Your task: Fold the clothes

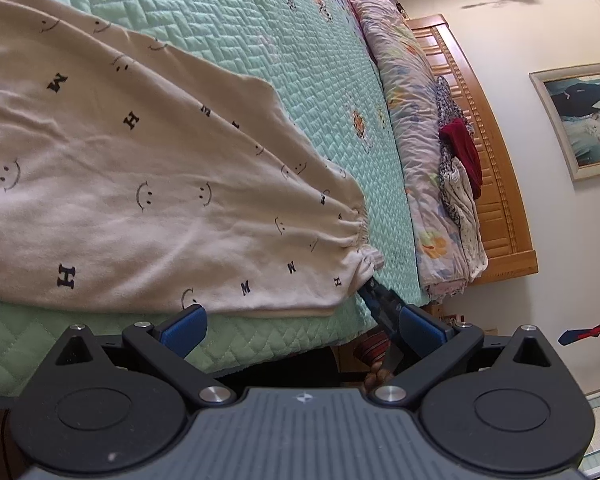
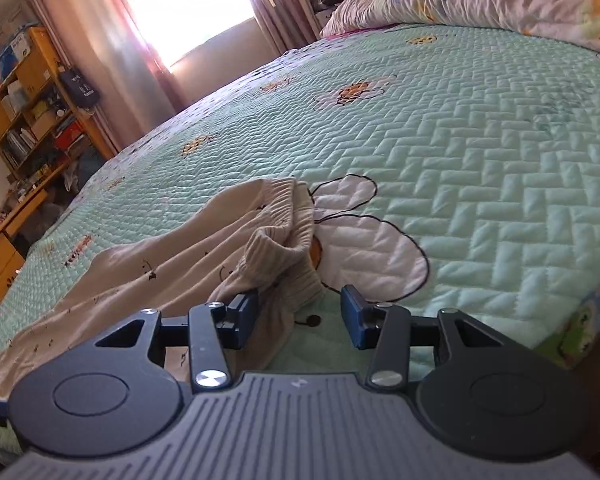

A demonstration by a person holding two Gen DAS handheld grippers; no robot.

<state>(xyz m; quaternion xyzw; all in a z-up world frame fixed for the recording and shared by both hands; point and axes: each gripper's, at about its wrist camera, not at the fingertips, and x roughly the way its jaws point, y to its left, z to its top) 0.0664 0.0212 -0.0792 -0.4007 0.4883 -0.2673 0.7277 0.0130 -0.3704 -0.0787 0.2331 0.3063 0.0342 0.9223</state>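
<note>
The beige smiley-print trousers (image 1: 132,184) lie flat on the green quilted bedspread (image 2: 480,152). My right gripper (image 2: 300,316) is released, the ribbed cuff (image 2: 284,240) loose before it; my left gripper (image 1: 300,320) is open too. I should grasp deep behind the elastic, so the leg folds over evenly.

Before me stretches the mint-green quilted bedspread (image 2: 480,152) stitched with bees and daisies. Along its far edge lies a rumpled floral duvet (image 1: 412,128), with a dark red cloth (image 1: 466,148) heaped on it against the slatted wooden headboard (image 1: 488,152). A framed picture (image 1: 584,120) hangs on the wall, and a cluttered wooden bookshelf (image 2: 32,112) stands beside pink curtains (image 2: 112,52).
</note>
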